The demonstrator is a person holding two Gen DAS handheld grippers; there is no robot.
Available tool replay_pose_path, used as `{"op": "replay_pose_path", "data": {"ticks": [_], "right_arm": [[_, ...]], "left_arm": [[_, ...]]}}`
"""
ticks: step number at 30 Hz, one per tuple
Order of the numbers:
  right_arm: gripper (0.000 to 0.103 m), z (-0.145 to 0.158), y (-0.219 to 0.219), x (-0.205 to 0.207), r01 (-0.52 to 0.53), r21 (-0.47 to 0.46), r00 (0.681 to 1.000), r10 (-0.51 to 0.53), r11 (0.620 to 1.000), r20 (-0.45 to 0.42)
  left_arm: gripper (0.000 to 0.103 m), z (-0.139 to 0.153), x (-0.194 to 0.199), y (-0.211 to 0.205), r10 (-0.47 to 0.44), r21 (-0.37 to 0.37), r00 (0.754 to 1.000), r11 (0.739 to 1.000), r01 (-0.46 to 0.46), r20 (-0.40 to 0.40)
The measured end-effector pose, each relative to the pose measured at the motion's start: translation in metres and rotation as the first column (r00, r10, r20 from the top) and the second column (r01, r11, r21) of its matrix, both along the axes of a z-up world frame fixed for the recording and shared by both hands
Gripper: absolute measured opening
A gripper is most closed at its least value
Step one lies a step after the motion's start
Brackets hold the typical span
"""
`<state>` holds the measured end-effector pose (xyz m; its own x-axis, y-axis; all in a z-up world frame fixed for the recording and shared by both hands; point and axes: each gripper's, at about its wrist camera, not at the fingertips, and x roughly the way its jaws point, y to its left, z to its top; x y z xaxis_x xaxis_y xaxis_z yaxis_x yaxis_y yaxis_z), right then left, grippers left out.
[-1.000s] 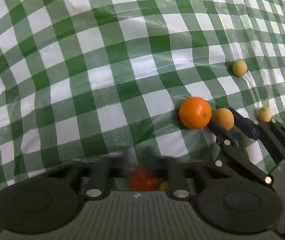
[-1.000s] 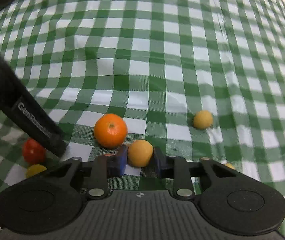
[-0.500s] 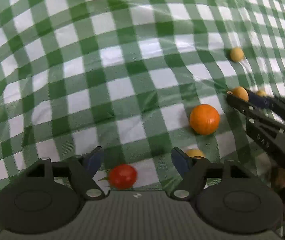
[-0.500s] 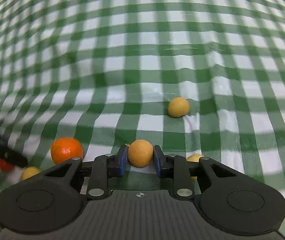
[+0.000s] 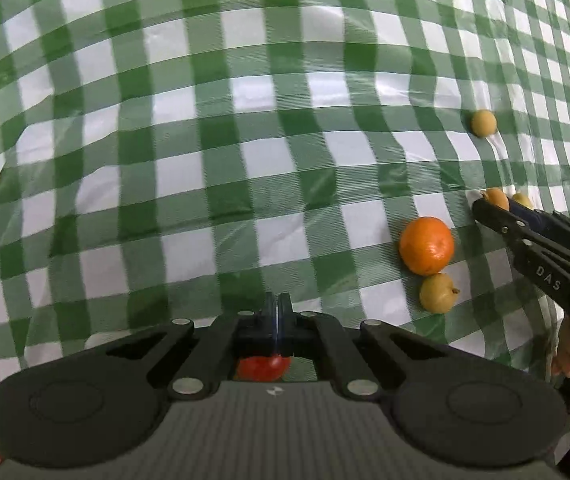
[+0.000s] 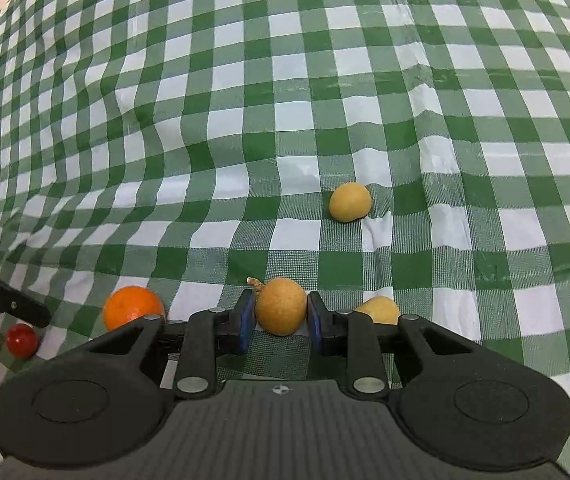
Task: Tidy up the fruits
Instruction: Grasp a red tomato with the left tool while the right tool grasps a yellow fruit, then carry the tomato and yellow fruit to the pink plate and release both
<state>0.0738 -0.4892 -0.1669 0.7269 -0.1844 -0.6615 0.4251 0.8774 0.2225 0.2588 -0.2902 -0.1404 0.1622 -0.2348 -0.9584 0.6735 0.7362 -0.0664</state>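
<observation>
On the checked bench [image 6: 293, 128], the right gripper [image 6: 281, 316] clamps a small, light, bruisable tan fruit [image 6: 281, 306] across its middle (roundness invites rolling), while the left gripper [image 5: 278, 312] is closed empty.

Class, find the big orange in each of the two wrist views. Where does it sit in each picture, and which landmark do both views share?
Left wrist view: big orange right of centre, just above a small yellow fruit.
Right wrist view: big orange lower left, partly behind the right claw.
Shared landmark: the red tomato.
</observation>
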Motion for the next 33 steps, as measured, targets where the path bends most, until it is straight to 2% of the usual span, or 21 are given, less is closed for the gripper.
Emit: {"op": "replay_pose_path", "data": {"ticks": [2,3,4,6,9,11,12,17,21,24,27,33], "right_arm": [[0.029,0.002,-0.006,-0.002,0.006,0.004,1.0,-0.006,1.0,-0.002],[0.029,0.002,-0.005,-0.003,0.008,0.0,1.0,-0.008,1.0,-0.005],[0.029,0.002,-0.005,-0.004,0.006,-0.005,1.0,-0.006,1.0,-0.009],[0.029,0.005,0.0,-0.009,0.003,-0.01,1.0,-0.003,1.0,-0.011],[0.029,0.003,0.004,-0.018,0.002,0.0,1.0,-0.002,1.0,-0.009],[0.029,0.002,0.007,-0.019,0.003,0.004,1.0,-0.003,1.0,-0.008],[0.029,0.002,0.009,-0.021,0.002,0.0,1.0,-0.002,1.0,-0.007],[0.029,0.013,0.021,-0.028,0.024,-0.026,1.0,-0.023,0.999,0.012],[0.029,0.042,0.038,-0.043,0.049,-0.049,0.997,-0.047,0.998,0.058],[0.029,0.072,0.067,-0.06,0.052,-0.102,0.996,-0.044,0.993,0.081],[0.029,0.099,0.107,-0.081,0.041,-0.133,0.995,-0.029,0.99,0.09],[0.029,0.128,0.188,-0.123,-0.06,-0.075,0.995,0.066,0.995,0.079]], "left_arm": [[0.009,0.003,0.001,0.01,0.007,-0.002,1.0,1.0,-0.007,-0.015],[0.026,0.0,0.0,0.009,0.0,-0.001,1.0,1.0,0.0,-0.021],[0.051,-0.004,-0.004,0.01,-0.006,0.005,1.0,1.0,0.007,-0.016],[0.071,-0.007,-0.008,0.01,-0.012,0.03,1.0,0.999,0.012,0.01],[0.071,-0.008,-0.016,0.015,-0.034,0.023,0.999,0.999,0.034,-0.005],[0.037,-0.009,-0.023,0.017,-0.048,0.03,0.999,0.998,0.047,0.014],[0.034,-0.009,-0.025,0.019,-0.047,0.037,0.999,0.998,0.046,0.025],[0.033,-0.004,-0.025,0.017,-0.005,-0.01,0.997,1.0,0.006,0.074],[0.033,0.029,-0.04,0.033,0.014,-0.065,0.991,0.998,-0.005,0.132],[0.033,0.064,-0.065,0.049,0.041,-0.119,0.982,0.993,-0.019,0.187],[0.034,0.095,-0.099,0.076,0.089,-0.142,0.974,0.988,-0.06,0.206],[0.033,0.126,-0.165,0.141,0.185,-0.13,0.957,0.979,-0.159,0.224]]}}
